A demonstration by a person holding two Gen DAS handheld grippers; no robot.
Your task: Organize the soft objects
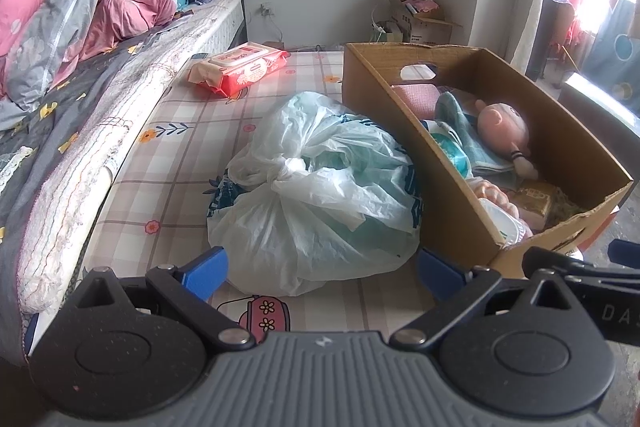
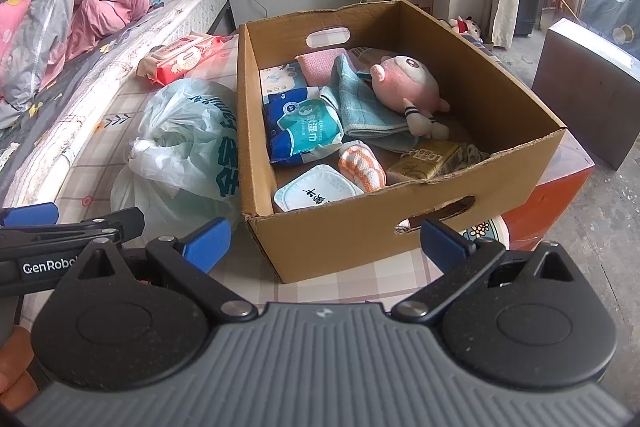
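Note:
A knotted white plastic bag [image 1: 316, 195] [image 2: 184, 143] lies on the checked tablecloth, left of an open cardboard box [image 1: 400, 131] [image 2: 360, 223]. In the box are a pink plush doll [image 2: 404, 83] [image 1: 504, 125], a teal towel [image 2: 360, 107], a blue wipes pack [image 2: 300, 127], an orange striped cloth [image 2: 362, 165], a white tub [image 2: 316, 191] and a gold packet [image 2: 430, 159]. A red wipes pack [image 1: 240, 67] [image 2: 182, 59] lies farther back by the bed. My left gripper [image 1: 322, 269] is open just before the bag. My right gripper [image 2: 326, 241] is open in front of the box's near wall.
A bed with a pink and grey quilt [image 1: 80, 11] runs along the left. Cardboard boxes [image 1: 416, 15] stand at the far wall. A dark cabinet [image 2: 592, 83] stands at right on the concrete floor, and an orange box [image 2: 556, 195] sits beside the table edge.

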